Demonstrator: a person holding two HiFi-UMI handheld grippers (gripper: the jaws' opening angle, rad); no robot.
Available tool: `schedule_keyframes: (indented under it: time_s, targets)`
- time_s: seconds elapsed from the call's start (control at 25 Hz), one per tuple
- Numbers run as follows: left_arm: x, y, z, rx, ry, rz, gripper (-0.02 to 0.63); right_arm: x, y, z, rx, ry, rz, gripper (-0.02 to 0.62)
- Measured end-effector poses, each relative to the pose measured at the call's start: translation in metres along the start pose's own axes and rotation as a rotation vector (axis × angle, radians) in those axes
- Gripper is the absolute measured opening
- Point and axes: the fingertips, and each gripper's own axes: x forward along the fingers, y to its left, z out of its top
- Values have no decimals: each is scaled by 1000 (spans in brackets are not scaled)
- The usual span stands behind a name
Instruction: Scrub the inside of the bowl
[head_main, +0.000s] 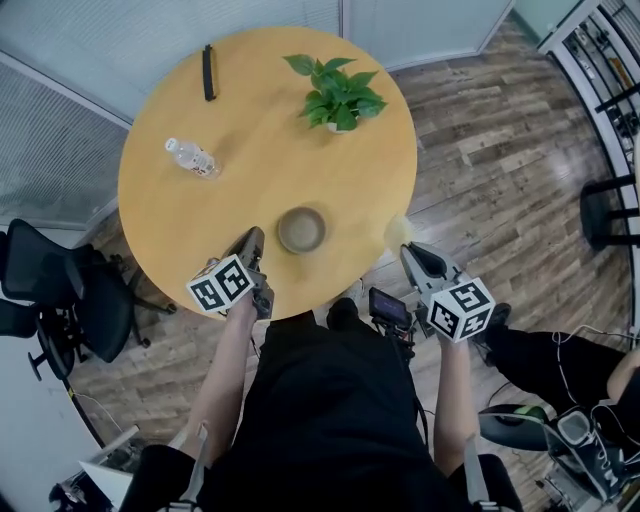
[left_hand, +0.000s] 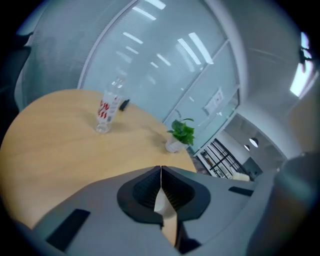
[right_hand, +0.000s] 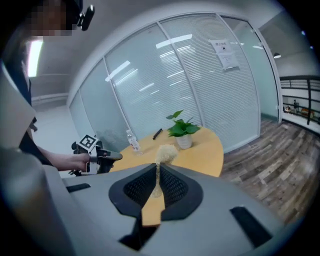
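Fingers of the left gripper (left_hand: 161, 169) meet, empty. Those of the right gripper (right_hand: 157, 167) pinch a scrubber (right_hand: 166, 152), its fluffy head beyond them.

Brownish bowl (head_main: 301, 229) sits upright near table (head_main: 200, 220) edge; pale, seemingly fibrous scrubber (head_main: 398, 232) nearby.

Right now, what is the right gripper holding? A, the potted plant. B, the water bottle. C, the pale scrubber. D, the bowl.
C: the right gripper is shut on the pale scrubber; the bowl sits free on the table.
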Motion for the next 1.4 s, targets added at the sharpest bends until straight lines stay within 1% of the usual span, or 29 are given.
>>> schedule_keyframes:
  time_s: [0.08, 0.16, 0.24, 0.28, 0.36, 0.44, 0.52, 0.56, 0.6, 0.72, 0.92, 1.4]
  targets:
    - [-15, -29, 17, 170, -64, -62, 17, 3, 15, 13, 21, -48, 62, 31]
    - [-29, -57, 25, 299, -110, -125, 17, 6, 27, 24, 28, -83, 109, 31]
    - [-43, -83, 28, 388, -160, -188, 18, 6, 39, 34, 27, -118, 150, 31]
    - [-49, -95, 29, 426, -182, -212, 18, 5, 46, 38, 11, -136, 171, 31]
    - [-58, -115, 26, 503, -206, -251, 18, 4, 58, 41, -60, -158, 207, 31]
    - [-60, -133, 19, 583, -203, -287, 18, 3, 66, 39, -118, -156, 228, 28]
    - [-60, -146, 9, 655, -186, -317, 17, 1, 70, 37, -138, -153, 240, 27]
    - [-58, -150, 4, 679, -174, -329, 18, 0, 70, 36, -142, -151, 239, 26]
    - [-57, -152, -1, 689, -162, -338, 18, -1, 69, 34, -144, -149, 234, 27]
    - [-54, -156, -12, 686, -131, -355, 18, -6, 66, 31, -146, -144, 216, 28]
    - [-51, -160, -21, 706, -108, -355, 17, -11, 60, 21, -159, -113, 187, 27]
    - [-52, -162, -31, 711, -90, -341, 18, -19, 62, 15, -174, -112, 192, 26]
